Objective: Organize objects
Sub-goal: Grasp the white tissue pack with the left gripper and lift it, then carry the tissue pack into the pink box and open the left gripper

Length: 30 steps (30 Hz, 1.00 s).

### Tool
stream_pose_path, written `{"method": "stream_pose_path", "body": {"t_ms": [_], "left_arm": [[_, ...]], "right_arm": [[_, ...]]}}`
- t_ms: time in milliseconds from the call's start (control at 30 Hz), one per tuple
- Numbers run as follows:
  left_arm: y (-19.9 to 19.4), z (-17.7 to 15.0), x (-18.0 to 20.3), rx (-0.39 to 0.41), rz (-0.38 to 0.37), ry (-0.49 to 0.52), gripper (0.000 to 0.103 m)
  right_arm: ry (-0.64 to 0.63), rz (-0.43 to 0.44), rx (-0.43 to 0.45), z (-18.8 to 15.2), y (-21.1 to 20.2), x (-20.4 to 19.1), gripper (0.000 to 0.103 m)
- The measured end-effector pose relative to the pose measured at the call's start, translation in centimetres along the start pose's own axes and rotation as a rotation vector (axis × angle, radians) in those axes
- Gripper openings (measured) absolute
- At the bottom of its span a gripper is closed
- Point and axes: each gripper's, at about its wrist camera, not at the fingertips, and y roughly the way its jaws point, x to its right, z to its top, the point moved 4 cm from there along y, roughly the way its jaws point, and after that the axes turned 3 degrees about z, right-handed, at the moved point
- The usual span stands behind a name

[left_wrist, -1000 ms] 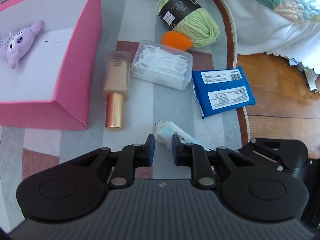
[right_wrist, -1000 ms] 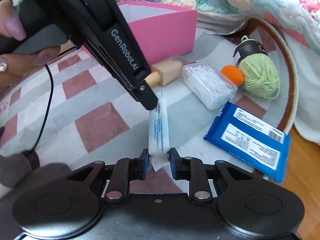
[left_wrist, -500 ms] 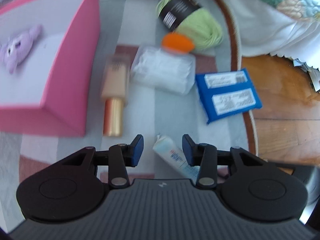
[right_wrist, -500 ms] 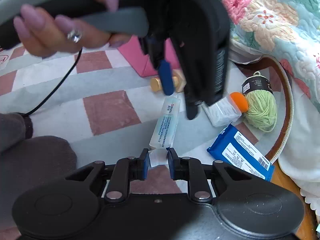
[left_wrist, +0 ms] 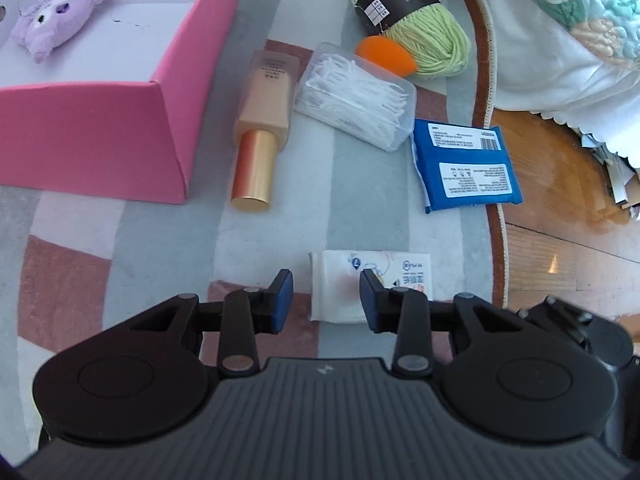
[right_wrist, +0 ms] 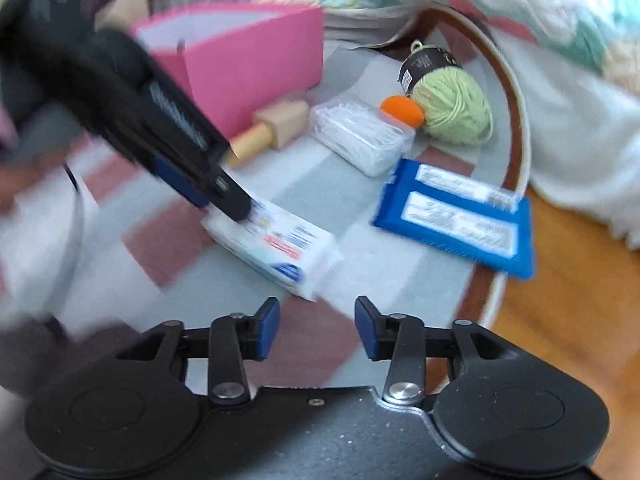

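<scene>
A flat white packet (left_wrist: 340, 280) with blue and red print lies on the striped rug. My left gripper (left_wrist: 326, 300) hangs low over its near end with the jaws closing. The packet sits between them, the right pad over its edge and the left pad still apart from it. In the right wrist view the left gripper's fingertips (right_wrist: 236, 208) rest at the far end of the packet (right_wrist: 280, 244). My right gripper (right_wrist: 316, 324) stands just short of the packet, its jaws opening with nothing between them.
A pink box (left_wrist: 92, 136) holding a purple plush (left_wrist: 56, 20) stands at the left. On the rug lie a foundation bottle (left_wrist: 262, 120), a clear box of floss picks (left_wrist: 356, 92), an orange sponge (left_wrist: 384, 54), green yarn (left_wrist: 416, 32) and a blue pack (left_wrist: 464, 164). Wooden floor (left_wrist: 560, 200) lies right.
The packet was held on edge between both grippers and now lies flat on the rug. The right jaws opened and let it go. The left jaws opened and dropped lower.
</scene>
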Motion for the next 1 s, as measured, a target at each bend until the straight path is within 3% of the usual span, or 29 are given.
{"method": "stream_pose_path", "body": {"t_ms": [67, 133, 333, 367, 500, 600, 800, 1000], "left_arm": [[0.4, 0.1, 0.2, -0.005, -0.017, -0.012, 0.034], [0.8, 0.2, 0.2, -0.010, -0.030, -0.035, 0.036], [0.8, 0.4, 0.3, -0.022, -0.036, -0.059, 0.032], [0.8, 0.3, 0.3, -0.032, -0.036, -0.064, 0.031], [-1.0, 0.1, 0.8, -0.004, -0.018, -0.036, 0.030], [-3.1, -0.1, 1.1, 0.004, -0.004, -0.026, 0.030], [-7.4, -0.7, 1.2, 0.010, -0.011, -0.018, 0.030], [-12.4, -1.1, 0.1, 0.024, -0.018, -0.015, 0.030]], "right_arm": [[0.055, 0.055, 0.020, 0.2, 0.0, -0.4, 0.059], [0.055, 0.039, 0.022, 0.5, 0.6, -0.8, 0.069], [0.172, 0.054, -0.023, 1.3, 3.1, -0.7, 0.073], [0.179, 0.043, -0.018, 1.5, 3.2, -0.9, 0.073], [0.166, -0.054, -0.063, 1.8, 3.4, -1.4, 0.051], [0.183, -0.025, -0.057, 2.0, 2.3, -1.8, 0.046], [0.116, -0.028, -0.048, 3.4, -1.4, -3.9, 0.047], [0.087, 0.030, -0.039, 5.3, -4.5, -5.9, 0.060]]}}
